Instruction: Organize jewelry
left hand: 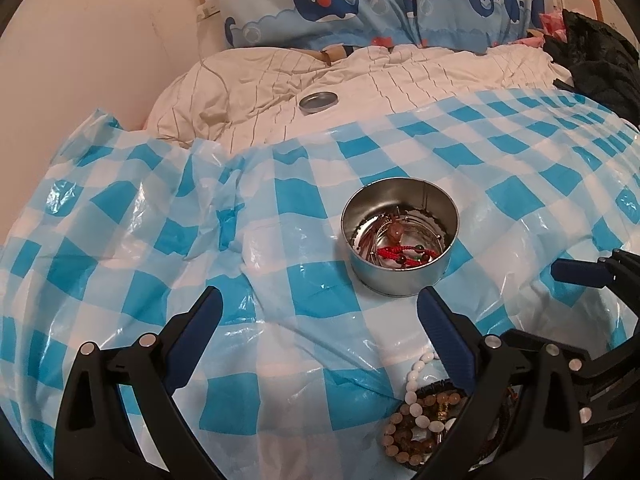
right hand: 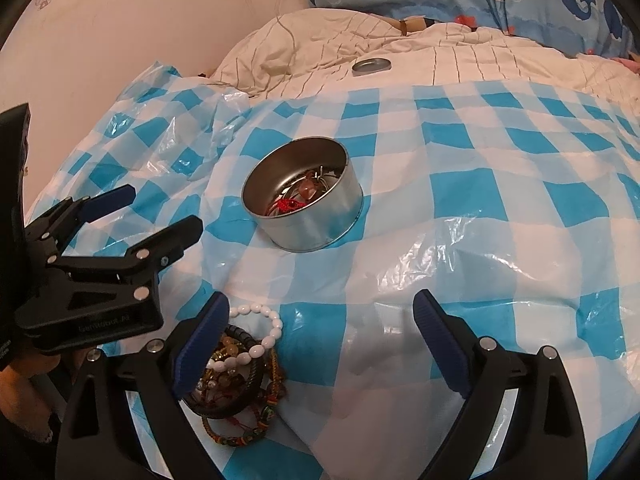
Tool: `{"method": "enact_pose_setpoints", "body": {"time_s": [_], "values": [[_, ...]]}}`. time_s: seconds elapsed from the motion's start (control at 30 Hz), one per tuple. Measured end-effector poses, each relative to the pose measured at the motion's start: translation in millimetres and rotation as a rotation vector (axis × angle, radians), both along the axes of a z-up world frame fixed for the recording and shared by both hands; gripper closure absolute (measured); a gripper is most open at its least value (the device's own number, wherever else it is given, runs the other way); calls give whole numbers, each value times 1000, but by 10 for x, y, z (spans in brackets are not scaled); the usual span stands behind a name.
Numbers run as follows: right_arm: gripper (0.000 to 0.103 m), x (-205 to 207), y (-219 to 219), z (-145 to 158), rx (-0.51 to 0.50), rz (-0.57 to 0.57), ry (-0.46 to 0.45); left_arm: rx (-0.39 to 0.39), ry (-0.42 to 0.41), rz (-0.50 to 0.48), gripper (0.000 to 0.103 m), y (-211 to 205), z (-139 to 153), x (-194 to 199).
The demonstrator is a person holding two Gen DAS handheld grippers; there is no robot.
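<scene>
on the blue-and-white checked plastic sheet [right hand: 460, 208] spread over the bed, a round, open silver metal tin [right hand: 303, 196] sits at about eleven o'clock from the right gripper [right hand: 322, 344] and already holds a red cord bracelet [left hand: 404, 254] and some thin metal bangles. a heap of loose beaded and woven bracelets [right hand: 236, 376] lies just beside the right gripper's left finger, at about nine o'clock, with a white bead bracelet [right hand: 256, 344] draped on top. both tools have their jaws spread wide and grip nothing; the left gripper [left hand: 320, 332] hovers with the heap under its right finger, at about five o'clock in its own view. the step in hand looks like picking the next piece from the heap and dropping it in the tin. to do that well, i would single out the white bead bracelet, since it lies uppermost, close on one strand only, and lift straight up so the tangled cords beneath do not trail along. the sheet is slick and crinkled, so a pinch low against it may snag the plastic. carry over the rim and release well inside. a round silver tin lid [left hand: 318, 101] rests far off on the cream quilt [left hand: 240, 80] at twelve o'clock.
</scene>
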State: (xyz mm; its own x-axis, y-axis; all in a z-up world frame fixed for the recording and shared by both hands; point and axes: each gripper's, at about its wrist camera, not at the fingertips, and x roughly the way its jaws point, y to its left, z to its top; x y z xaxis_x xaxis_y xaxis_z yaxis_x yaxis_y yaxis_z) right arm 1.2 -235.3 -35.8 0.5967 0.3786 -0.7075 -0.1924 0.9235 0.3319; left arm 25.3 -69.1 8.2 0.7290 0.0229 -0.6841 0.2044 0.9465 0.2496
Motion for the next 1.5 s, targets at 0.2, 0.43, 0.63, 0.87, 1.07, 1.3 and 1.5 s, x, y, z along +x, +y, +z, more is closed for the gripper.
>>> {"method": "enact_pose_setpoints", "body": {"time_s": [0.2, 0.43, 0.63, 0.87, 1.07, 1.3, 1.5], "values": [[14, -21, 33, 21, -4, 13, -1, 7, -2, -2, 9, -17, 11, -18], [13, -50, 67, 64, -14, 16, -4, 15, -5, -6, 9, -13, 46, -63], [13, -80, 102, 96, -23, 14, -5, 19, -9, -7, 8, 20, 77, -119], [12, -131, 167, 91, -36, 23, -4, 31, -16, -7, 8, 62, 85, -177], [11, -153, 209, 67, -41, 23, 3, 46, -14, -9, 8, 82, 80, -223], [10, -134, 219, 27, -41, 23, 9, 49, -10, -6, 8, 93, 44, -224], [10, -94, 214, -20, -35, 26, 17, 56, -6, -5, 8, 85, 1, -182]]}}
